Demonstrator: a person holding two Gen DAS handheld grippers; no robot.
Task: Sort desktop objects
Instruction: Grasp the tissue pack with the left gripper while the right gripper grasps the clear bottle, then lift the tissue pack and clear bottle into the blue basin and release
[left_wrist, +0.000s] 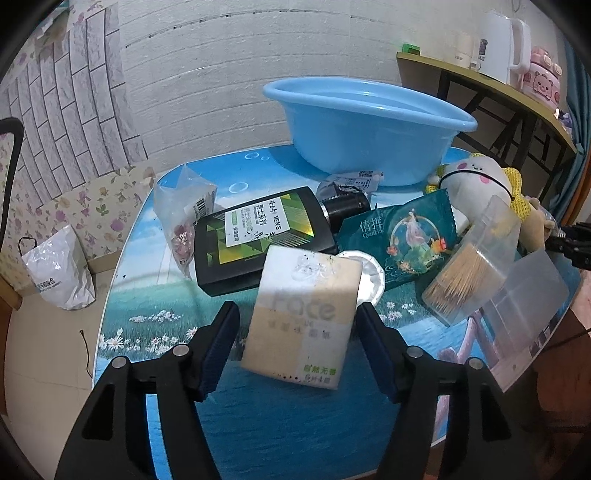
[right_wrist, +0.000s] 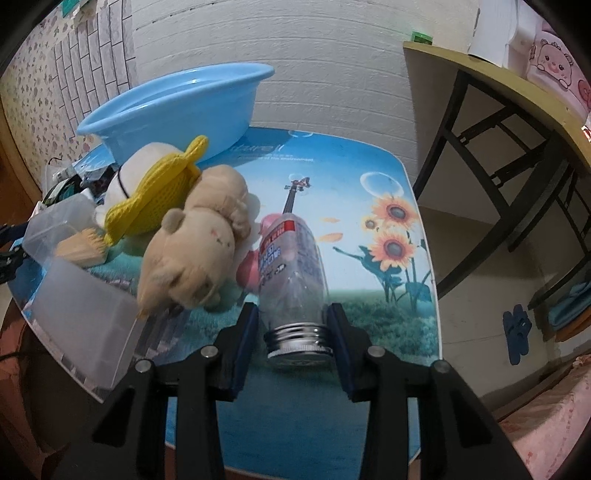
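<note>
My left gripper (left_wrist: 295, 332) is open, its jaws on either side of a beige tissue pack (left_wrist: 303, 317) without touching it. Behind the pack lie a black and green box (left_wrist: 258, 240), a teal sachet (left_wrist: 402, 240), a toothpick box (left_wrist: 469, 273) and a white plush toy (left_wrist: 476, 181). A blue basin (left_wrist: 365, 129) stands at the back and also shows in the right wrist view (right_wrist: 177, 107). My right gripper (right_wrist: 293, 325) has its jaws against the neck of a clear plastic bottle (right_wrist: 291, 266) lying on the table. A tan plush bear (right_wrist: 195, 251) lies left of it.
A clear lidded plastic box (right_wrist: 81, 317) sits at the table's left front corner in the right wrist view. A clear bag (left_wrist: 181, 218) of dried flowers lies left of the black box. A side shelf (left_wrist: 480, 85) with a kettle stands to the right. A white bag (left_wrist: 59, 269) is on the floor.
</note>
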